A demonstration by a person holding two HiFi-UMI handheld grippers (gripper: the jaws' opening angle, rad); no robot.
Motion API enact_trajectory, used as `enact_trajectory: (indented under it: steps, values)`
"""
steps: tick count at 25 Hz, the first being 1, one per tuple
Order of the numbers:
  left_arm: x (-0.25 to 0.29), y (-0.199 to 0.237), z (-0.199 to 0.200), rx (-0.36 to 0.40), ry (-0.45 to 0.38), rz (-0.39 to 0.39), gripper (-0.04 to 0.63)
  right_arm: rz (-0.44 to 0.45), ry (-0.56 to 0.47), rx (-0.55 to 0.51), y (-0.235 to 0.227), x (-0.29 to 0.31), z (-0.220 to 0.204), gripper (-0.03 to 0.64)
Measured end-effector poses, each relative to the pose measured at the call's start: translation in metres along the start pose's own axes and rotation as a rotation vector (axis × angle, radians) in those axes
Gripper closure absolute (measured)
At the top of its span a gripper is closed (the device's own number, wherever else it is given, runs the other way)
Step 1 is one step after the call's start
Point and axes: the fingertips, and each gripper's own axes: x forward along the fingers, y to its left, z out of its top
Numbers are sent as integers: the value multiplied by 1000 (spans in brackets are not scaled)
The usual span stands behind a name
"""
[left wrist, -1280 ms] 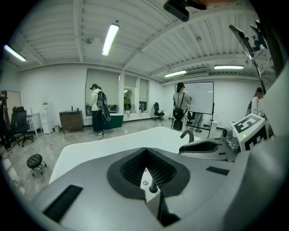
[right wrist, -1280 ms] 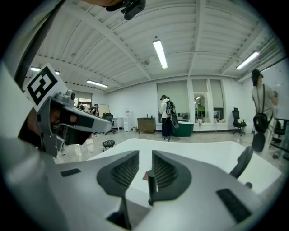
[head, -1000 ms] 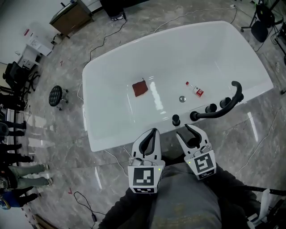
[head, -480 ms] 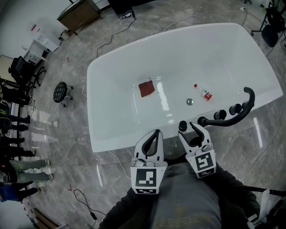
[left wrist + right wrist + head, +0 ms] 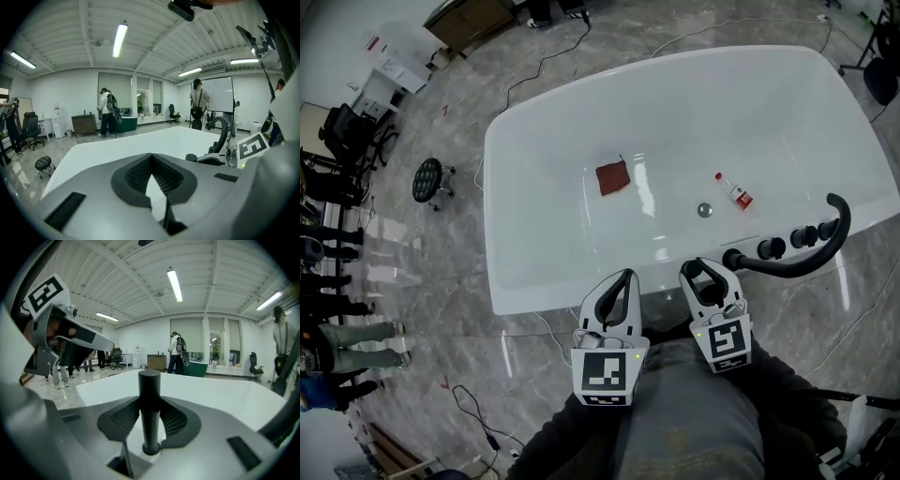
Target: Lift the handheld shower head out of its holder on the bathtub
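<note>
On tub rim, head view: shower head point(image 5: 692, 271) stands upright on the near edge of the tub point(image 5: 511, 272), between the right gripper point(image 5: 710, 279) tips. Spout point(image 5: 797, 264) is just to its right, left gripper point(image 5: 622, 277) alongside on the left.
Left gripper view: jaws tip to tip, nothing in them.
Right gripper view: jaws have just been closing. Shower head fills the gap, pads look pressed on its sides, foot seated in the holder point(image 5: 151, 449).
Risk, slip: hold looks close to the tips, so a fast pull may strip it out.
Risk, jam: a tilted pull likely binds it in the holder.
Risk, clip: swinging right would hit the spout.
</note>
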Motion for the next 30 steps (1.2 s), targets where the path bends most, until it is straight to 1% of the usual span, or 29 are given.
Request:
enact_trajectory:
  steps: [5,10,14,21,26,30]
  values:
    - [1,4,-2,-9,11,9,592,11,-1,0,0,3,1,477]
    - [4,2,-1,-7,15,9,592,20,-17,48,1,2,3,479]
    - [3,3,0,-4,13,9,592,17,-2,-2,1,3,2,479]
    - [-2,1,12,2,8,20,592,18,20,-5,-1,2,-2,480]
    - [-8,2,23,-7,0,29,592,29,-51,-24,0,-6,27,480]
    - [-18,-3,43,-13,-7,31,592,35,-48,-20,-4,-13,45,480]
